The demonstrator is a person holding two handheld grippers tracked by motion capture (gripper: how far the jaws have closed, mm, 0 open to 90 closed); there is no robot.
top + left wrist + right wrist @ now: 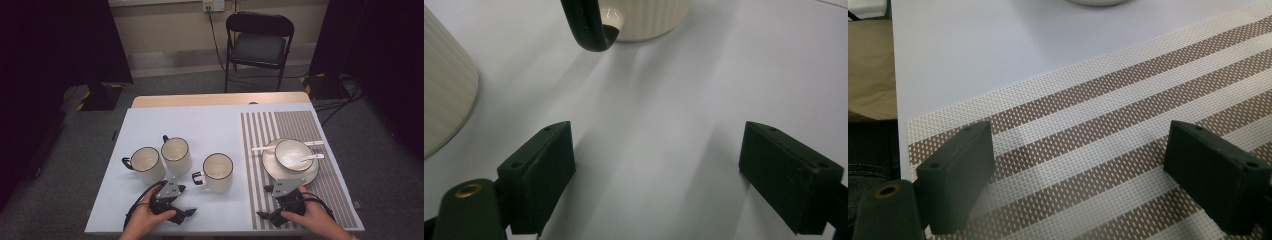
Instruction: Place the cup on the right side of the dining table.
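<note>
1. Left gripper [172, 192]: jaws wide apart, holding nothing, low over the surface [210, 125].
2. Nearest mug [148, 165] stands just ahead of it.
3. Right gripper [285, 192]: jaws wide, holding nothing, over the striped mat [330, 185], near the plate [267, 162].

The surface [200, 125] is seen from above and behind, looking forward and down. Each tongs camera sits low and close: the left faces mugs [644, 20], the right the striped mat [1128, 130], both shared with the high view.
</note>
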